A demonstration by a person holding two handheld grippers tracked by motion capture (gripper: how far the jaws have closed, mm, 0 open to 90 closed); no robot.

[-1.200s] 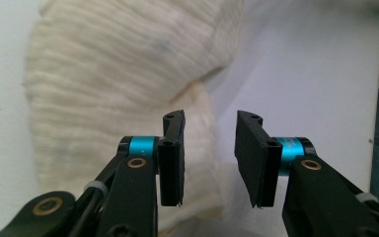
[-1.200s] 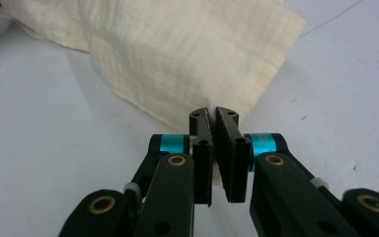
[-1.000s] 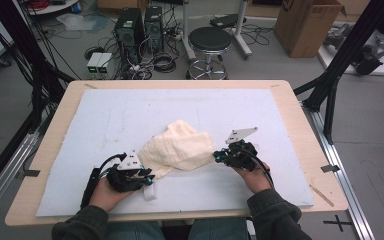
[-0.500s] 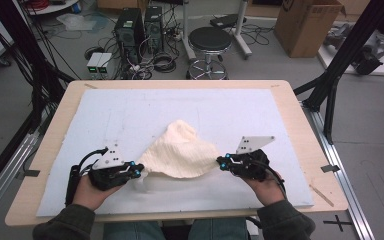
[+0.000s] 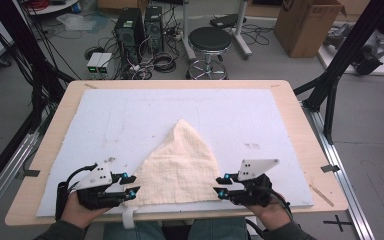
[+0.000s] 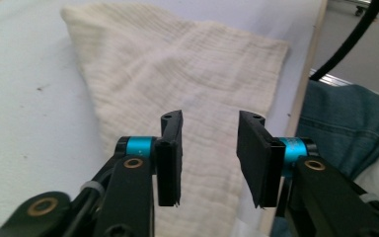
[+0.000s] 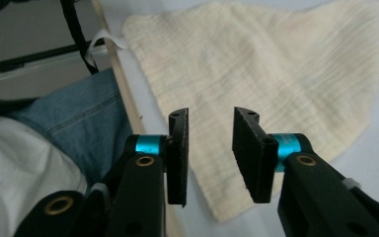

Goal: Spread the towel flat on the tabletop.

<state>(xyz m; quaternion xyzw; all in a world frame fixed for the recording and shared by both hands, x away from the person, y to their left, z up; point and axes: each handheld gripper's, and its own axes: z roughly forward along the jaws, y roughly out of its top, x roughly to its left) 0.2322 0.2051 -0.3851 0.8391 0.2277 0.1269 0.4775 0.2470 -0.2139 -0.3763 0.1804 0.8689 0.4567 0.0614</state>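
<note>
A cream waffle-weave cloth (image 5: 177, 165) lies flat in a triangle on the white mat (image 5: 260, 115), its point toward the far side and its wide edge along the near edge. My left gripper (image 5: 132, 183) sits at the cloth's near left corner. Its jaws have just been opening and stand apart above the cloth (image 6: 177, 64), with nothing pinched between them (image 6: 211, 118). My right gripper (image 5: 220, 185) is at the near right corner. Its jaws have also just been opening, and they (image 7: 211, 114) stand apart over the cloth (image 7: 276, 59) without pressing on it.
The mat covers a wooden table (image 5: 300, 125). The person's jeans (image 7: 79, 123) are right below the near edge, where a white strap (image 5: 127, 220) hangs. A stool (image 5: 210, 42), computer towers (image 5: 140, 27) and a cardboard box (image 5: 307, 22) stand on the floor beyond the far edge.
The cloth went from a bunched heap to a flat triangle as both hands drew apart and toward the near edge. Both grippers, shut on its corners before, have opened and let go.
</note>
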